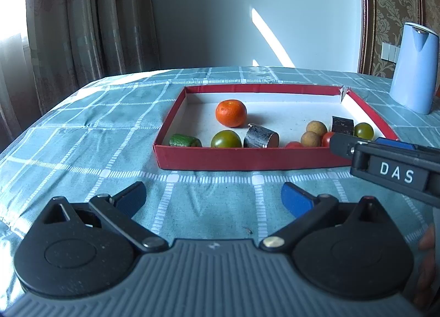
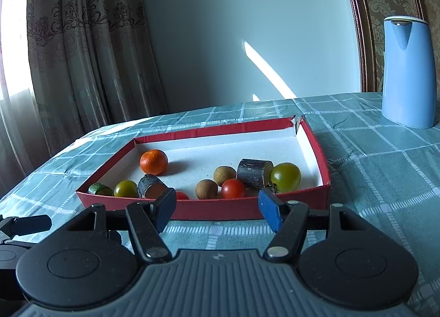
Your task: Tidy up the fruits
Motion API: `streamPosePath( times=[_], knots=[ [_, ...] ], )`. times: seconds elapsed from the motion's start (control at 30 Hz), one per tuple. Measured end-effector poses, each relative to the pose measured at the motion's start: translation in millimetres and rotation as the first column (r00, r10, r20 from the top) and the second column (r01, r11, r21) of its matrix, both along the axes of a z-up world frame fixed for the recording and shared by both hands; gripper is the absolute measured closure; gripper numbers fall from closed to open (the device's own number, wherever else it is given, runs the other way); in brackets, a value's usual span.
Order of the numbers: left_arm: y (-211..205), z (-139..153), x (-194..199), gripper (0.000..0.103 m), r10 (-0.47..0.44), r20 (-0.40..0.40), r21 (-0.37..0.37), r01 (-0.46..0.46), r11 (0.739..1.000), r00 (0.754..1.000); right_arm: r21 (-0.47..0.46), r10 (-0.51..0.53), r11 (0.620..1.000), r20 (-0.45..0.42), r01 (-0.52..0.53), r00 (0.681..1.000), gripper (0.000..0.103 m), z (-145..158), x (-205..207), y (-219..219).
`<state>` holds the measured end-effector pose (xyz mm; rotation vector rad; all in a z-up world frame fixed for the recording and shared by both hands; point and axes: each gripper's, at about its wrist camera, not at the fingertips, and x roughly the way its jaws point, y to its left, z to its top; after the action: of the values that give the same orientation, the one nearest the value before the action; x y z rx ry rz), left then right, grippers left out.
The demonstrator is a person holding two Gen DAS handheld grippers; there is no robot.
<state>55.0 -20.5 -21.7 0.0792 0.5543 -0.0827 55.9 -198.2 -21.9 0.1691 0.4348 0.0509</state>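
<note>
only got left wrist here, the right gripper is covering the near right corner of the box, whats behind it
Observer: The right wrist view shows a whole red tomato lying inside the red box, just past its near wall.
Operator: ok is that right gripper holding anything
Observer: No. The right gripper has its fingers apart and nothing sits between them.
Operator: and the green tomato at the far right, is it loose
Observer: That large green tomato sits right against the cut end of a dark cylinder piece.
</note>
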Motion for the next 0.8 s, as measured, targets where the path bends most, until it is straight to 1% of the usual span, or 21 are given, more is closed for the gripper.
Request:
streamPosePath(
  times=[0.27,0.8],
  knots=[
    [1.6,2.0,-0.5,0.0,-0.005,0.006,-0.023,0.005,1.0,1.0,-0.001,0.004,1.0,0.012,-0.004,1.0,0.037,0.7,-2.3,0.3],
    [-1.9,2.7,1.0,0.0,0.009,0.002,-0.032,-0.009,0.999,1.0,0.004,0.004,1.0,0.016,-0.004,1.0,0.037,2.0,-3.7,0.5]
  ],
)
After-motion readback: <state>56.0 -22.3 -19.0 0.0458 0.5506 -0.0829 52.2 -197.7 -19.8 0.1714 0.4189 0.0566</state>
